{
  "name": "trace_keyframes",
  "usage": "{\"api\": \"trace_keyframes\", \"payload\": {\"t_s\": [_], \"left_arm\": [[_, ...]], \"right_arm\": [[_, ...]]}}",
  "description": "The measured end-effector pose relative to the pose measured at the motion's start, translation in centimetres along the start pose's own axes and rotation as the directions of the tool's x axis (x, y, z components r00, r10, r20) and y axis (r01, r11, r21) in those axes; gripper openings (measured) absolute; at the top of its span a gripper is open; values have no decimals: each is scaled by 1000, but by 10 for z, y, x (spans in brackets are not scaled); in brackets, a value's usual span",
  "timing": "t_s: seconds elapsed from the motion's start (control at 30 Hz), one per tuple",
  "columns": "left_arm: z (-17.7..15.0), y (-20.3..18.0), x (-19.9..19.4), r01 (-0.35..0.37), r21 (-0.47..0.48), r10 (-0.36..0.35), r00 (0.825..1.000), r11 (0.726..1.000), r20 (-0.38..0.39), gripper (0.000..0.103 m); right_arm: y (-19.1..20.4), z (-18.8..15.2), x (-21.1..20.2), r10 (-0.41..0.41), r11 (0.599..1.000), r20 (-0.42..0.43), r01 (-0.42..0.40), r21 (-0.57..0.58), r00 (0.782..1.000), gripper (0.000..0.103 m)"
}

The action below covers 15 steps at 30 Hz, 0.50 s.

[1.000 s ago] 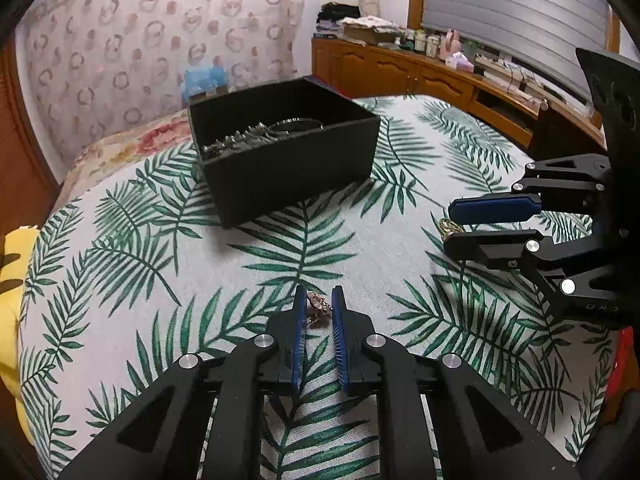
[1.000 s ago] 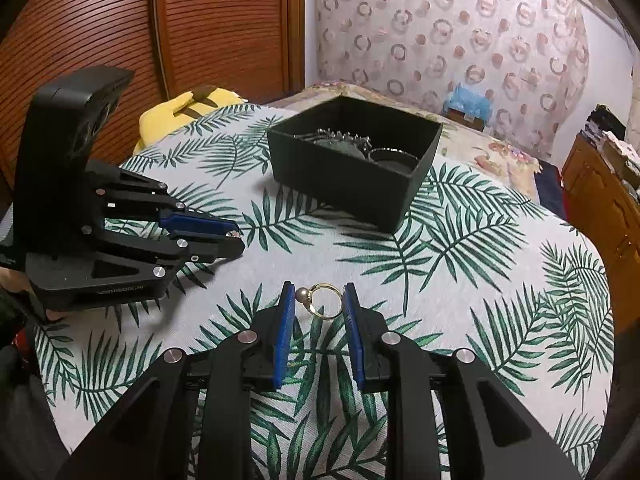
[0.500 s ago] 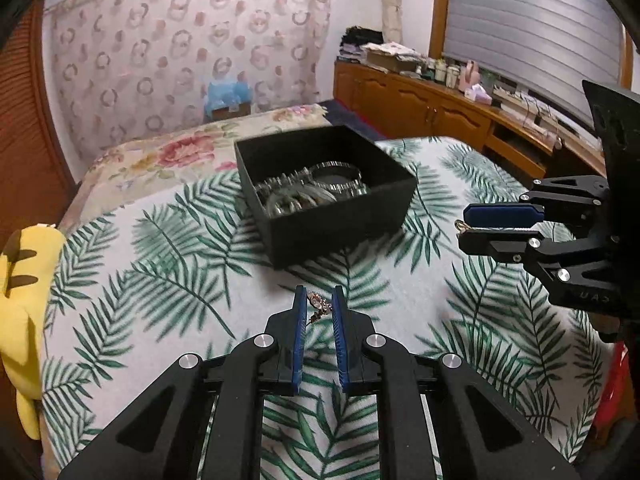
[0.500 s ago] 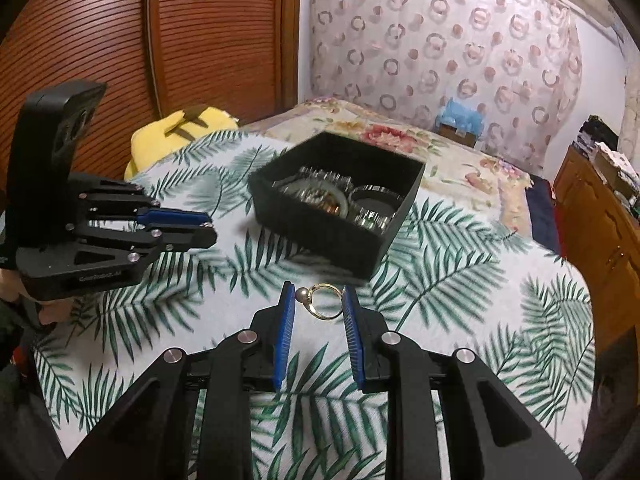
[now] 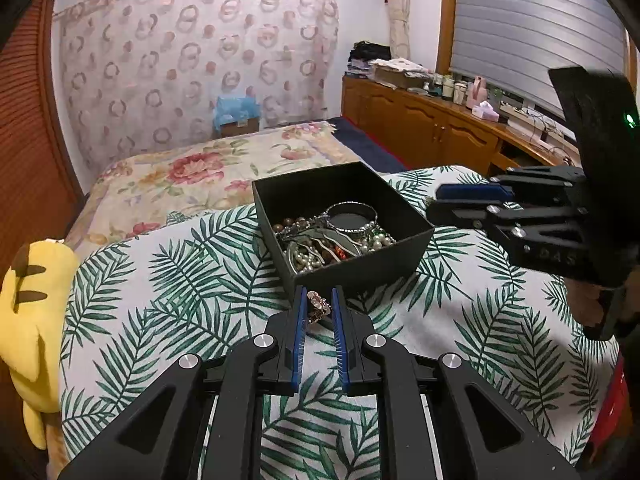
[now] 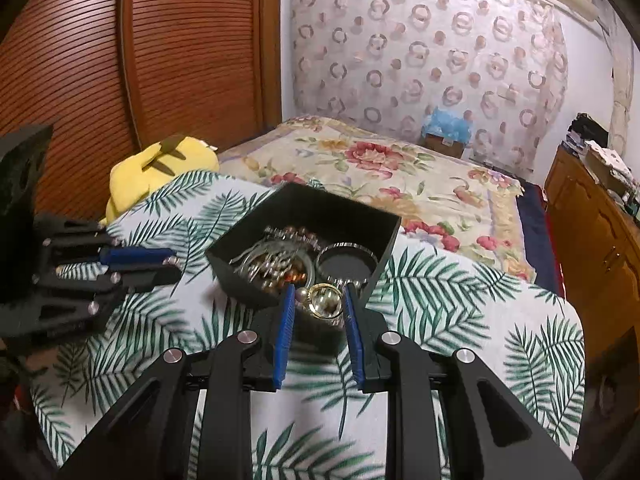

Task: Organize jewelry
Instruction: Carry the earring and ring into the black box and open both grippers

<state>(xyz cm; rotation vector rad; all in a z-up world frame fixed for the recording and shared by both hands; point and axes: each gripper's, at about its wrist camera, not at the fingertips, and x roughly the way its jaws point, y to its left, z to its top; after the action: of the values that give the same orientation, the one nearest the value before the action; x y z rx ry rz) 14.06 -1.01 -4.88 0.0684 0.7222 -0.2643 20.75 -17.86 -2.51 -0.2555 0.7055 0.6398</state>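
Both tools point(image 5: 318, 304) point(image 6: 318, 300) nearer the box point(image 5: 360, 272) — jewelry still gripped.

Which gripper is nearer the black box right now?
Right. The right gripper, shut on a gold ring, sits at the black box near wall. The left gripper, holding a small ornament, is just short of it.

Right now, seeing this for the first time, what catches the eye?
The open black square box heaped with beads, pearls and bangles sits mid-bed on the green palm-leaf cloth. Before it, the left gripper pinches a small rose-gold trinket, and the right gripper holds a gold ring.
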Motion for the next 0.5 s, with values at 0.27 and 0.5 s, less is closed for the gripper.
{"api": "trace_keyframes", "payload": {"t_s": [0.27, 0.5], "left_arm": [[11, 3, 9, -8, -7, 8, 1000, 1000, 2, 12], [25, 6, 16, -20, -8, 20, 1000, 1000, 10, 12]], "right_arm": [[-7, 17, 26, -10, 1000, -22, 10, 4, 1000, 27], [-12, 33, 46, -9, 1000, -40, 9, 12, 999, 27]]}}
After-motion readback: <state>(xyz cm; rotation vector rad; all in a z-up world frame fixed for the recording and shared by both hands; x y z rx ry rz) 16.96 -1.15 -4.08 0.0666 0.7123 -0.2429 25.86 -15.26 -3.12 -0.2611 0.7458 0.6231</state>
